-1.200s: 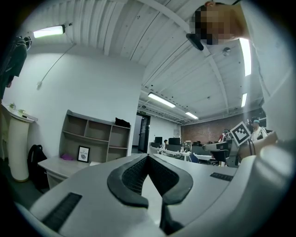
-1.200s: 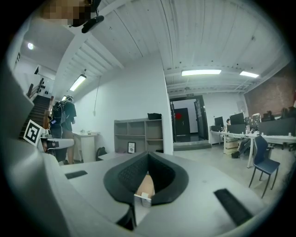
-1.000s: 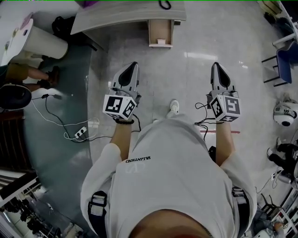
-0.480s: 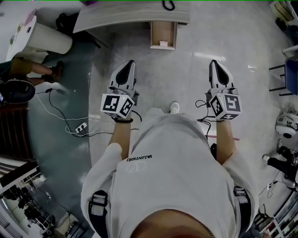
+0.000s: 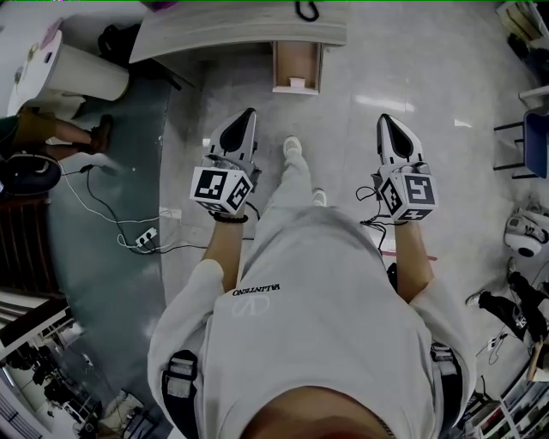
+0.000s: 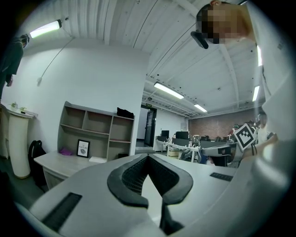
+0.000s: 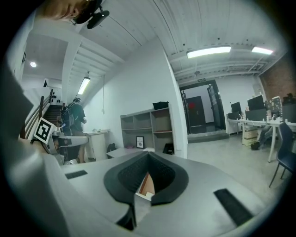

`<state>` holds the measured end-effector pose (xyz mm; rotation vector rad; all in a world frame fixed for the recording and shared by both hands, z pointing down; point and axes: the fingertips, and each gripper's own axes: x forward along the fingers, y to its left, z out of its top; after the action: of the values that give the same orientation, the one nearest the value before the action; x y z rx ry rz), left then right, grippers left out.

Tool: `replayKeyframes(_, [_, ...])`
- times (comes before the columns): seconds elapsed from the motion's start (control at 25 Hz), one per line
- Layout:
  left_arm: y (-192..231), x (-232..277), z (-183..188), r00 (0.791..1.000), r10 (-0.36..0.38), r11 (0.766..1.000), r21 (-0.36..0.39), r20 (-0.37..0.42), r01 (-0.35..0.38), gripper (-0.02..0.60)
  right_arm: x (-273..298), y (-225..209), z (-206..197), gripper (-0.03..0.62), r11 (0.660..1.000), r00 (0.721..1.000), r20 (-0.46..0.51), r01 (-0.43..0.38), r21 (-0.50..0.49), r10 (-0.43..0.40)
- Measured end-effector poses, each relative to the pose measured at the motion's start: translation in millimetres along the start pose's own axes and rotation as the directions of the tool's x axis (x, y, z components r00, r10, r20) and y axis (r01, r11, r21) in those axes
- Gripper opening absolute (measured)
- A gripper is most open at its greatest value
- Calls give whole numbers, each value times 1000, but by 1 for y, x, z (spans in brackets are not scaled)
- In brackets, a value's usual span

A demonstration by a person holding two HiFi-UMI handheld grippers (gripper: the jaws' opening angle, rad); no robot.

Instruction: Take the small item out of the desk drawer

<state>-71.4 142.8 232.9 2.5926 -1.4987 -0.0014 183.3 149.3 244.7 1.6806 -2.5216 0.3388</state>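
Observation:
The grey desk [image 5: 232,24] stands ahead at the top of the head view, its wooden drawer [image 5: 296,58] pulled open toward me. A small white item [image 5: 296,83] lies at the drawer's front end. My left gripper [image 5: 248,116] and right gripper [image 5: 383,121] hover over the floor short of the desk, both shut and empty. In the left gripper view the left gripper [image 6: 148,156] points at the desk [image 6: 58,163] and shelf unit [image 6: 97,132]. In the right gripper view the drawer [image 7: 146,184] shows through the gap below the right gripper [image 7: 148,155].
A white round stand [image 5: 81,73] and another person's leg [image 5: 60,130] are at the left. Cables and a power strip [image 5: 146,237] lie on the floor at left. A blue chair [image 5: 530,129] and a white device [image 5: 523,233] are at the right. My own foot [image 5: 292,147] is between the grippers.
I have stepped toward the desk: one leg has swung forward between the grippers. Both grippers have shifted slightly forward and stay shut.

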Motion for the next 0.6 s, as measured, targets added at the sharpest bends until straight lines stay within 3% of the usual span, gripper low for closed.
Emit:
replayKeyframes(0.28, [18, 36, 2, 1000, -29, 1000, 5, 0, 29, -5, 33, -10, 1, 0, 1000, 1000, -20, 12, -15, -13])
replayKeyframes(0.6, [58, 91, -44, 993, -7, 1000, -25, -119, 4, -4, 96, -14, -24, 0, 999, 996, -95, 2, -39, -6])
